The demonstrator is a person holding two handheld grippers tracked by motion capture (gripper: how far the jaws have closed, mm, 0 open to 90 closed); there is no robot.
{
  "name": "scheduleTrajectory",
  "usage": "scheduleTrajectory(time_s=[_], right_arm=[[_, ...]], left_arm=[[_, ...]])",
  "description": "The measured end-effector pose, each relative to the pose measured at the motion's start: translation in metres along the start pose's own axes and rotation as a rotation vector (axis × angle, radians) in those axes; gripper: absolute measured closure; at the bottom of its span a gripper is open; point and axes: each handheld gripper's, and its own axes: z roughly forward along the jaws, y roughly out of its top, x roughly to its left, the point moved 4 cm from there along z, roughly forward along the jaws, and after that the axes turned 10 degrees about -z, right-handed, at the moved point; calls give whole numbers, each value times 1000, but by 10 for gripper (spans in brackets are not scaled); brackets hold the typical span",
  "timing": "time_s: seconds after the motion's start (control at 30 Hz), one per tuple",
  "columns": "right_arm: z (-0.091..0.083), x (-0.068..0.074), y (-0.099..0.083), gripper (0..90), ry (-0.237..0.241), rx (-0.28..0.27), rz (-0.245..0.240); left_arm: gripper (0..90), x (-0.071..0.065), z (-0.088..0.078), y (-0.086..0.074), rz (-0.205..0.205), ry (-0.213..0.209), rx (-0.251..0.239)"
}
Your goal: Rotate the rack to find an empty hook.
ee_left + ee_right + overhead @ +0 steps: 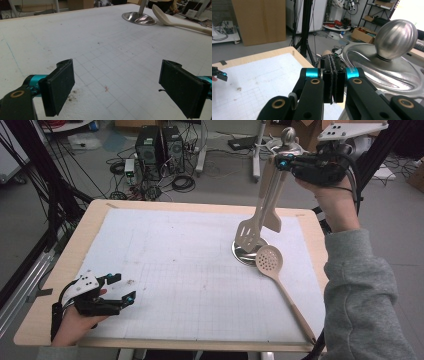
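Note:
A metal utensil stand rests its round base (245, 254) on the white mat at the right and has a ball knob (288, 136) on top. Two wooden utensils hang from it, a slotted spatula (248, 235) and a plain spatula (272, 217). A slotted wooden spoon (272, 265) lies on the mat beside the base. My right gripper (281, 164) is held high by the knob (395, 40), its jaws shut at the top of a hanging handle, whose tan end (326, 53) shows just past the pads. My left gripper (125, 287) rests open and empty at the front left.
The mat (190, 270) covers a wooden table (45, 310). The left gripper view shows the stand base (138, 18) and the spoon (162, 17) far ahead over bare gridded mat. Computer towers (160, 145), cables and black tripod legs stand on the floor behind.

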Motion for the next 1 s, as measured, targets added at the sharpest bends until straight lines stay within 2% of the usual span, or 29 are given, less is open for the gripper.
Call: scheduleTrajectory(time_s=[0.1,0.13,0.3,0.53,0.77,1.0], right_arm=[[3,2,1,896,-3,7,9],[4,2,1,896,-1,3,-3],[9,5,4,896,-4,10,3],[12,6,6,896,-21,18,-12],[-2,11,4,896,-16,-6,-6],[-21,23,-13,889,-1,-15,-16]], left_arm=[[135,0,1,0,-1,-2,-1],[135,-1,1,0,-1,-2,-1],[135,-1,0,1,0,-7,-3],[135,-2,0,2,5,-10,-4],[135,-3,0,2,11,-10,-1],[135,-4,-2,6,17,-5,-16]])
